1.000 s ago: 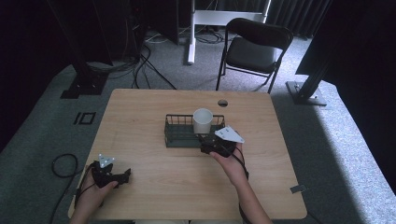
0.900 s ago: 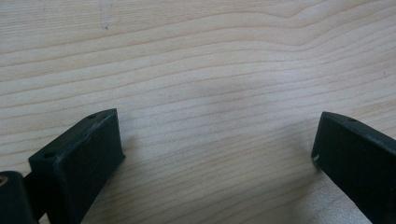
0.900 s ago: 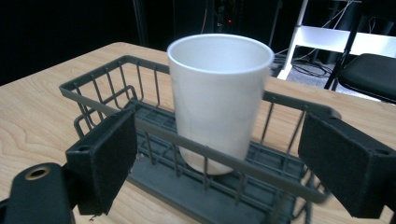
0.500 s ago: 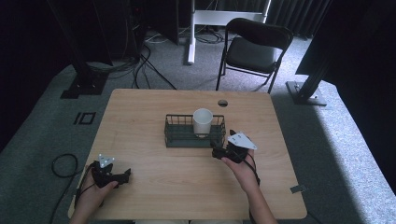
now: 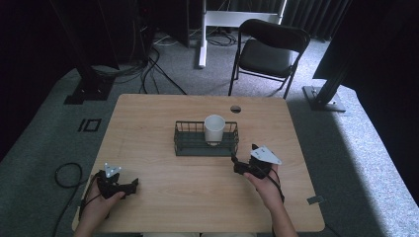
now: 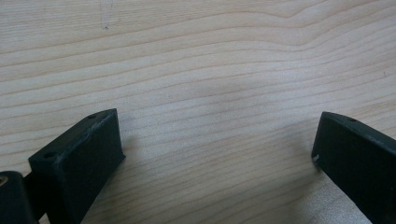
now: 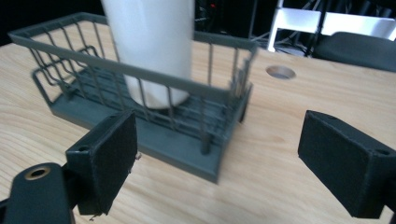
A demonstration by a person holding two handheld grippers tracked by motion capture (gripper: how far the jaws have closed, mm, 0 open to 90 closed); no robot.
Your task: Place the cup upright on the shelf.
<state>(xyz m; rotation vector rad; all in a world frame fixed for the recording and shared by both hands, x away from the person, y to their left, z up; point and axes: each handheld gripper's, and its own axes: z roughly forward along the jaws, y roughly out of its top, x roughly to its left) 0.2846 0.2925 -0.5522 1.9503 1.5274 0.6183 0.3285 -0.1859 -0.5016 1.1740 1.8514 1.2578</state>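
Nearest us, our left gripper (image 5: 129, 186) rests low over bare table (image 5: 197, 207), jaws spread and empty — idle, we judge. Our right gripper (image 5: 236, 164) sits just beside the wire basket (image 5: 184, 146), jaws also wide apart with nothing between them. Beyond, the white cup (image 7: 149, 46) stands upright in the basket's right half — long axis vertical, mouth up.

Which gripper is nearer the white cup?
Right. The right gripper sits just off the wire basket holding the white cup; the left gripper rests at the table's near left corner.
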